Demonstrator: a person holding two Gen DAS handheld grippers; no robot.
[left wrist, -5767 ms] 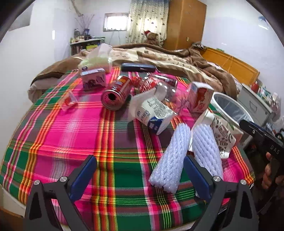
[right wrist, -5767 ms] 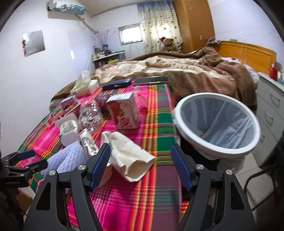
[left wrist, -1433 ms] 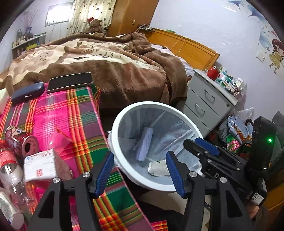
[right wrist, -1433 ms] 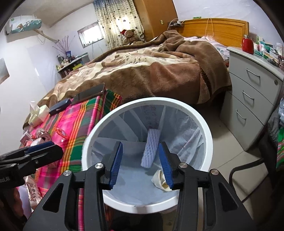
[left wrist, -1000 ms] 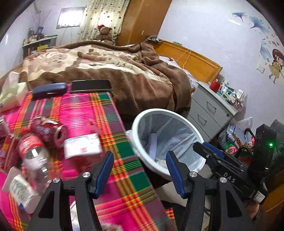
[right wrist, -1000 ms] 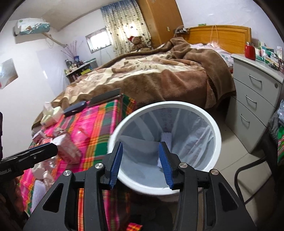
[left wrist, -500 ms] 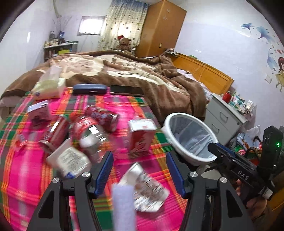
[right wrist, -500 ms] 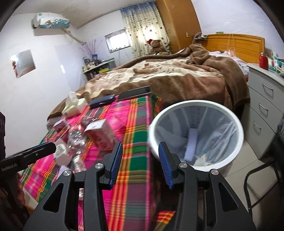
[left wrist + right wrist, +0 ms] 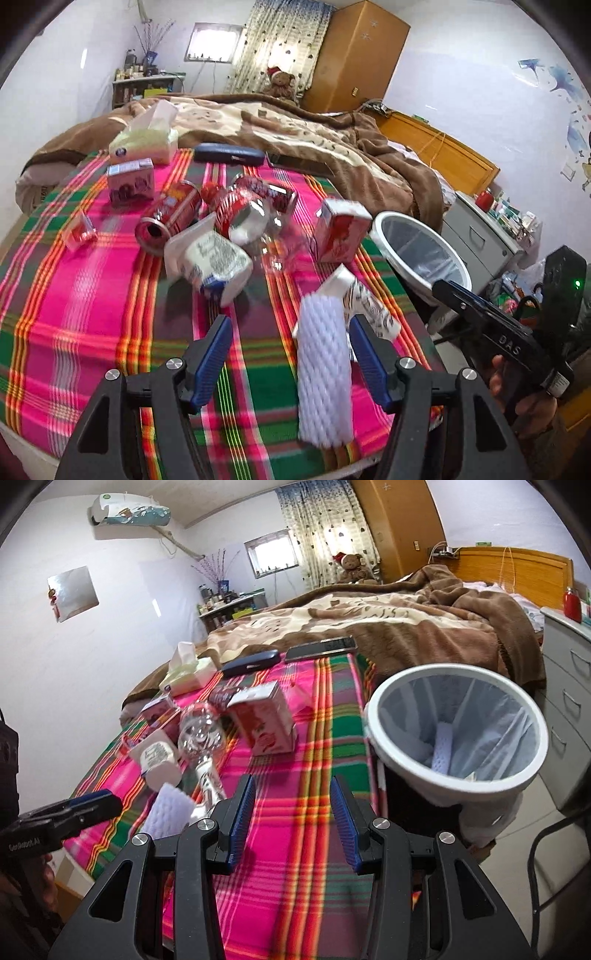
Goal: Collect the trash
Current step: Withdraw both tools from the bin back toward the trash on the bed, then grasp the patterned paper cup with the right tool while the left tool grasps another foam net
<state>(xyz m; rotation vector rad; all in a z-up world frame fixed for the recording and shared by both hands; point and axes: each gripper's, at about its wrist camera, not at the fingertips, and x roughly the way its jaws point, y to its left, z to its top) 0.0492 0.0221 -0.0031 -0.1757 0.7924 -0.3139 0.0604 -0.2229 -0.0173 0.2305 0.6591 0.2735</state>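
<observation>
While the tablecloth carries most of the litter, the lines below start from the nearest piece.

Foam sleeve: the white foam sleeve (image 9: 323, 373) lies flat on the plaid tablecloth (image 9: 85, 317) near its front edge, its long axis running from the left camera away toward the far side, tipped slightly left at the far end.
Sleeve's neighbour: a printed paper wrapper (image 9: 369, 306) sits under and just beside its far end.
Left gripper: the left gripper (image 9: 290, 360) hangs over the cloth with its jaws wide apart and empty; the sleeve shows between the blue pads, closer to the right pad (image 9: 367, 360), though contact cannot be told.
Right gripper: the right gripper (image 9: 291, 818) is over bare cloth, jaws moderately apart, holding nothing.
Bin: the white trash bin (image 9: 402, 760) with a clear liner stands just beside the cloth's right edge; a second foam sleeve (image 9: 443, 747) stands on end inside it.
Other litter: a red carton (image 9: 341, 230) stands upright, near the bin; a clear bottle (image 9: 255, 221), a red can (image 9: 168, 218) and a white printed cup (image 9: 218, 260) lie on their sides mid-cloth; a pink box (image 9: 130, 181) stands farther back.
Far edge: a tissue box (image 9: 147, 142), a dark blue case (image 9: 229, 154) and a phone (image 9: 320, 648) lie by the brown blanket (image 9: 332, 155).
</observation>
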